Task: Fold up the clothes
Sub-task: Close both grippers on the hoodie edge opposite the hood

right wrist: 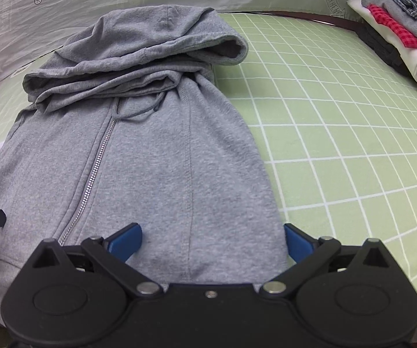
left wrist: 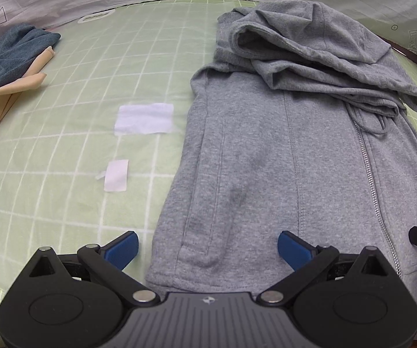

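On the green grid-lined mat: a grey hoodie [left wrist: 280, 150] lies flat, zipper side up, sleeves folded in over the body, hood end far from both cameras.
Hoodie fabric: soft heathered fleece knit, stitched seams running lengthwise, faint darker smudges on the left panel.
Zipper [right wrist: 92, 179]: fine silvery metal teeth, closed along the length that shows, running from the collar toward the hem.
Hood [right wrist: 162, 43]: bunched and folded down over the collar in thick rolled layers; a thin grey drawstring [right wrist: 138, 114] loops loosely below it.
Mat [right wrist: 338, 145]: pale green cloth with white grid lines, slightly rumpled.
Left gripper [left wrist: 208, 249]: blue-padded fingers spread wide, holding nothing, at the hem end over the hoodie's left edge.
Right gripper [right wrist: 212, 245]: fingers likewise spread apart, empty, straddling the folded right panel near the hem.
Left view only: two white rectangular patches [left wrist: 144, 119] on the mat beside the hoodie, and a crumpled teal garment [left wrist: 8, 55] lying on a beige one [left wrist: 2, 98] at the far left.
Right view only: a stack of folded clothes [right wrist: 399, 37] at the far right, with red check, blue plaid, grey and white layers.
Backdrop: a wrinkled white printed sheet [right wrist: 63, 8] behind the mat.
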The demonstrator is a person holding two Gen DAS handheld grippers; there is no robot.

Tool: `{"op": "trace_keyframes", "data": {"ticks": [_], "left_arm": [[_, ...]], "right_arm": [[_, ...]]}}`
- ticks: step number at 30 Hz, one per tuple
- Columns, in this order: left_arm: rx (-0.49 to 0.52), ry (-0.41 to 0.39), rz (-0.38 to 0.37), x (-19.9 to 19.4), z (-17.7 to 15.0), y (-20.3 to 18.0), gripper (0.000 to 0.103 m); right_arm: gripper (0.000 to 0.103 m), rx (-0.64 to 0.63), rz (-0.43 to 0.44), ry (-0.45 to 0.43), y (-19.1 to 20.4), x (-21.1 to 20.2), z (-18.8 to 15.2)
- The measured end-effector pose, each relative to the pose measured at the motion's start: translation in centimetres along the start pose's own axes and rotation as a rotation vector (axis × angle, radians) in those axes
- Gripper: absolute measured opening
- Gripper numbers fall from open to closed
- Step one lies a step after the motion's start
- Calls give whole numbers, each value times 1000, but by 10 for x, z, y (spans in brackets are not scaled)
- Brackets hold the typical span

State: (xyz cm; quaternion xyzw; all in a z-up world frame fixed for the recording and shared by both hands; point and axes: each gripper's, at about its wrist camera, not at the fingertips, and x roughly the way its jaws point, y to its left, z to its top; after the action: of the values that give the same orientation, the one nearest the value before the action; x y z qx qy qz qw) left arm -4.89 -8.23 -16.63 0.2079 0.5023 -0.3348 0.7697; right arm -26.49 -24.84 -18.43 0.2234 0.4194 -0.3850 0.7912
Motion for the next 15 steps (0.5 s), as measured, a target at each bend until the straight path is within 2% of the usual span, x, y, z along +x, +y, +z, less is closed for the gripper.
{"op": "trace_keyframes", "data": {"ticks": [10,12,13,14,15], "left_arm": [[15,12,-36,-6,-3,2,99],[27,-5,-43,-9,-3,0,92],[33,-13,-46,-11,-3,-1,83],[34,-20,-50,-13,-3,-1,73],[30,-25,-57,-14,-2,-1,63]], "right_arm": [[103,17,5,1,5,-6,-4],[100,20,19,2,4,-7,-4],[98,19,20,-1,4,-8,-4],[91,18,22,-7,4,-9,-4],[79,17,27,-18,4,-12,-4]]}}
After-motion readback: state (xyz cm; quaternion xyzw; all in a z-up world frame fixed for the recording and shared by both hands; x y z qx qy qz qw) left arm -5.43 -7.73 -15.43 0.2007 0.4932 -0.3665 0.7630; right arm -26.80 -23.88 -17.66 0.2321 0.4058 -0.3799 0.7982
